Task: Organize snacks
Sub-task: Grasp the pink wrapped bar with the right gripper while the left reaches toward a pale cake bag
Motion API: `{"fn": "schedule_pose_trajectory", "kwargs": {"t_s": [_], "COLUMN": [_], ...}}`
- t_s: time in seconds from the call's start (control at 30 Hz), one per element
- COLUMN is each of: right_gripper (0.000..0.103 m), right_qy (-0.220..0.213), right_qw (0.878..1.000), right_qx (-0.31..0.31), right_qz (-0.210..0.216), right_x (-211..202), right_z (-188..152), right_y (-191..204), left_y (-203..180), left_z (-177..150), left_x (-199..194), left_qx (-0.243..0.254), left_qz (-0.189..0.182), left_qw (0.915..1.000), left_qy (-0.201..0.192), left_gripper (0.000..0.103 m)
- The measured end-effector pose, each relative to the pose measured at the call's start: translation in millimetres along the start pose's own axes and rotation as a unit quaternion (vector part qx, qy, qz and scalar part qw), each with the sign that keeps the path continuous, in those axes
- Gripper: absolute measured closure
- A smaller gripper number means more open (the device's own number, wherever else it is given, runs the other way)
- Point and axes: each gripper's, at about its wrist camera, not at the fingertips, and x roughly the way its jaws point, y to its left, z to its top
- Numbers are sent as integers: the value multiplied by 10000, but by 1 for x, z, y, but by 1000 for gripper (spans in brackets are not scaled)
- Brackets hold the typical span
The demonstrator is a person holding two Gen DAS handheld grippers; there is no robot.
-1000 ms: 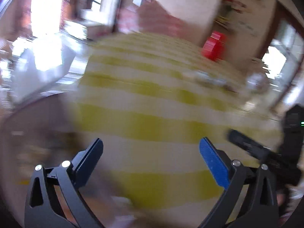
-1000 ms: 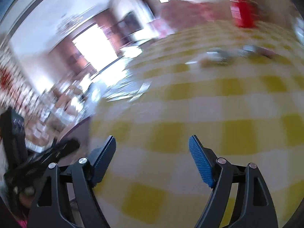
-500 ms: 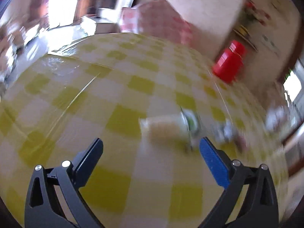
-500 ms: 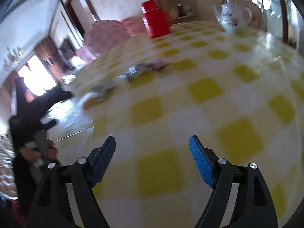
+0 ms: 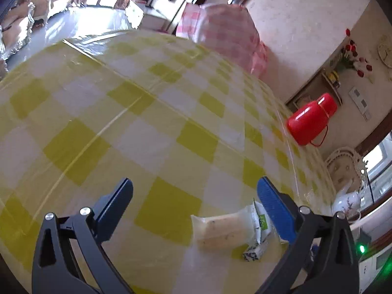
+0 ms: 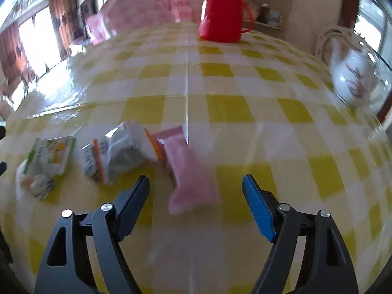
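Jaws of my left gripper (image 5: 194, 197) released, empty; cream snack pack (image 5: 226, 230) low on tabletop (image 5: 147, 112), beside right finger. Right gripper (image 6: 196, 187) just narrowing, nothing pinched; pink wrapper (image 6: 188, 169) dead ahead, long axis running away, slightly askew. Right hand nearer pink wrapper.

Both tongs tilt downward, left tongs (image 5: 194, 197) agape, right tongs (image 6: 196, 193) narrowing, nothing gripped.

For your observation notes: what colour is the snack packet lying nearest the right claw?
Pink packet, plain; clearest in the right wrist view.
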Motion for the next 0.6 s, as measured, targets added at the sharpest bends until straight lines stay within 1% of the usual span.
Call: {"fn": "schedule_pose_trajectory", "kwargs": {"t_s": [0.07,0.1,0.13,0.17,0.23,0.33,0.37,0.43,0.47,0.53,0.6], "right_gripper": [43,59,81,82,82,82,82,82,82,82,82], "right_qy": [-48,-57,-56,-49,-52,-46,-43,-57,-59,-63,-67], "right_qw": [9999,9996,9993,9993,9995,9995,9994,9993,9992,9986,9983], "right_qx": [-147,-179,-172,-168,-248,-40,53,134,187,332,374], "right_qz": [49,227,340,336,197,307,350,338,349,402,434], "right_x": [3,3,0,-4,-12,-23,-28,-37,-41,-50,-57], "right_z": [6,5,3,-1,-9,-23,-30,-40,-46,-58,-66], "right_y": [4,5,6,8,10,6,3,1,-1,-4,-5], "left_y": [-1,-2,-6,-7,-15,-23,-27,-33,-37,-43,-45], "left_z": [0,0,0,-1,-3,-7,-9,-13,-15,-19,-22], "left_x": [5,7,10,11,19,28,31,33,35,39,41], "left_qx": [53,95,210,285,611,1055,1293,1710,1949,2300,2450], "left_qz": [-1,-7,-7,-1,49,33,88,182,208,187,84], "left_qw": [9999,9998,9994,9991,9971,9923,9891,9828,9784,9699,9653], "left_qy": [112,165,260,299,447,643,697,675,665,778,904], "left_gripper": [2,2,2,2,2,2,2,2,2,2,2]}}
